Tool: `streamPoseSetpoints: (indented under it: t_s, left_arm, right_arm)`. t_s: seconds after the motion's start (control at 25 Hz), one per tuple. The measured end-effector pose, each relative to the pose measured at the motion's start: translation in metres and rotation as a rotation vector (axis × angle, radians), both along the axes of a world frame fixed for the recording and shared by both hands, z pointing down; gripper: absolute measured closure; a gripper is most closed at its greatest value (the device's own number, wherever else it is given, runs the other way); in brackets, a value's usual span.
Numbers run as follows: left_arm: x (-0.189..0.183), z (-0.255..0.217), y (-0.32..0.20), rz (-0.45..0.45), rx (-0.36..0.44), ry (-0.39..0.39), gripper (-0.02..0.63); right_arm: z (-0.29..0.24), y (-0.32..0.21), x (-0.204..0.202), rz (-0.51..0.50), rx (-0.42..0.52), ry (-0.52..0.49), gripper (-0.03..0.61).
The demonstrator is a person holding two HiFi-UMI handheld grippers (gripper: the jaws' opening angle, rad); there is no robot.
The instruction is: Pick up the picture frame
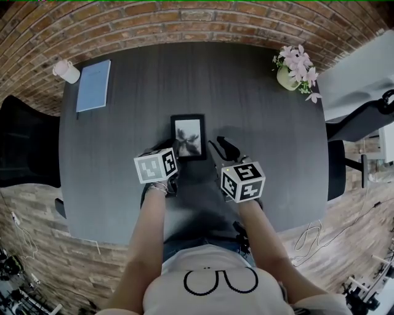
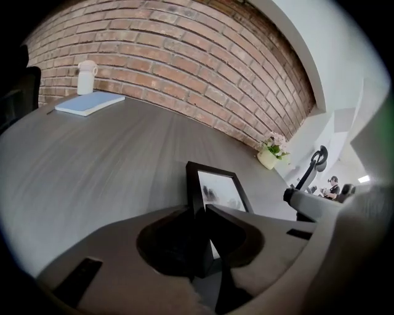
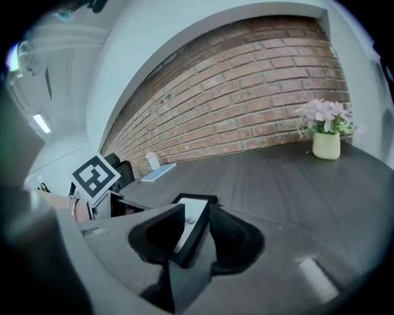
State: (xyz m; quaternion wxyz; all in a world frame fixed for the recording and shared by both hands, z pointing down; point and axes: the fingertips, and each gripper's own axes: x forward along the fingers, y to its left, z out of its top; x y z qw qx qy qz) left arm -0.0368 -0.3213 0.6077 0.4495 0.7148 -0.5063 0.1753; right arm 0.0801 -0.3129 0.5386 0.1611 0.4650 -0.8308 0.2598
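- There is one picture frame [image 1: 188,136]. It lies flat near the middle of the dark grey bench [image 1: 258,123], a little toward the person's side.
- The picture frame is an upright rectangle with a plain black border. Inside is a pale grey picture with a dark shape in its lower part; what the shape is I cannot tell.
- There are two hand-held grippers, one at each near corner of the picture frame.
- The left hand-held gripper [image 2: 198,212] is at the frame's left border, close to the near left corner. Its jaws are drawn close and pinch this black border between them.
- The right hand-held gripper [image 3: 198,212] is at the frame's right border. Its jaws are spread, and the right border shows in the gap. I do not see the pads pressing on it.
- Two bare forearms, one behind each hand-held gripper, reach from the person toward the picture frame.
- One blue notebook [image 1: 93,85] lies far to the left of the picture frame and behind it, near the bench's far left corner.
- One white cup [image 1: 66,71] stands just beyond the notebook, still farther left of the frame.
- One pale pot with pink flowers [image 1: 287,78] stands far to the right of the frame and behind it.
- Two dark chairs are off the bench: one [image 1: 28,141] to the left of the frame, one [image 1: 360,126] to its right.
- One brick wall [image 1: 184,18] runs behind the bench, beyond the frame.
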Motion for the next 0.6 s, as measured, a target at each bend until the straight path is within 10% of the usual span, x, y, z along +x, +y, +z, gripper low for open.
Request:
streamPoseSetpoints:
  t_s: [0.6]
  left_arm:
    - [-0.003, 0.001, -0.001, 0.004, -0.096, 0.199, 0.541]
  right_arm:
    - [0.011, -0.007, -0.003, 0.059, -0.184, -0.268, 0.449]
